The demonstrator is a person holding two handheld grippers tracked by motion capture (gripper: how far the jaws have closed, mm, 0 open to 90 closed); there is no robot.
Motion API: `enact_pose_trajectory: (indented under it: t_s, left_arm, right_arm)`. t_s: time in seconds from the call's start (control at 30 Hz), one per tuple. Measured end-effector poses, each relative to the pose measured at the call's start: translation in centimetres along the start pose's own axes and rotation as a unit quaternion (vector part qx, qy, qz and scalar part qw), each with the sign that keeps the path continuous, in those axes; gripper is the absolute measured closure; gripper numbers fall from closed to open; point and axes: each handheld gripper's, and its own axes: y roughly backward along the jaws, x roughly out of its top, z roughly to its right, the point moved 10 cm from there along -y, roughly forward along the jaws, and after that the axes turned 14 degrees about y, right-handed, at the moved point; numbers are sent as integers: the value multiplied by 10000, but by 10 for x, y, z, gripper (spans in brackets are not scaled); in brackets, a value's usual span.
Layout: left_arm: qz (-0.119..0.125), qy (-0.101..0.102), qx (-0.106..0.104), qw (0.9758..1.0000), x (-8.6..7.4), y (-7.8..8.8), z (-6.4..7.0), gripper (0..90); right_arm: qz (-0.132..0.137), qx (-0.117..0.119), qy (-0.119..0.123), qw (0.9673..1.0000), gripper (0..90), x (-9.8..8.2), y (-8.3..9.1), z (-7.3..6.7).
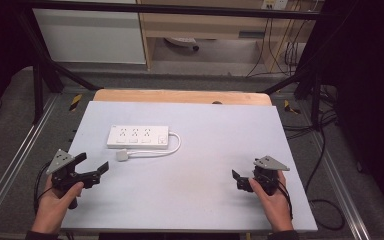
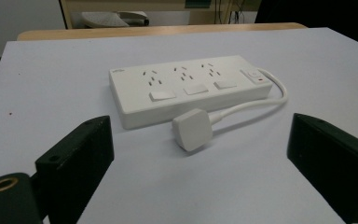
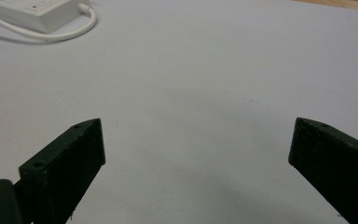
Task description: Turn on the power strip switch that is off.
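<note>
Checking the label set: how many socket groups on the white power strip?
3, in a row along the top of the power strip: left, middle, right. Each has a rocker switch below it. None seems hidden.

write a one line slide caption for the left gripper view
Open left gripper faces a white power strip on the table, its plug lying loose just in front, cord looping back.

The power strip (image 1: 138, 137) lies on the table's (image 1: 205, 200) far left, its plug (image 1: 123, 155) just before it.
</note>
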Motion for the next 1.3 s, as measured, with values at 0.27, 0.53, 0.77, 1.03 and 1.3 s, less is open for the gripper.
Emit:
enact_pose_trajectory:
  t_s: [0.27, 0.53, 0.77, 1.03, 1.3]
  left_arm:
    - [15, 49, -110, 9999, 6, -1, 9, 76]
    - [-121, 109, -27, 9999, 16, -6, 9, 78]
    - [-161, 50, -7, 9999, 28, -20, 12, 73]
    - [-200, -7, 93, 9998, 43, -38, 13, 79]
    - [-207, 287, 17, 9994, 47, -52, 13, 86]
  right_arm:
    - [82, 52, 2, 10000, 35, 6, 2, -2]
    - [69, 9, -20, 10000, 36, 6, 4, -2]
    - [36, -21, -53, 10000, 48, 5, 3, -1]
    - [55, 80, 73, 9999, 47, 7, 4, -7]
    - [83, 81, -20, 9999, 42, 7, 4, -4]
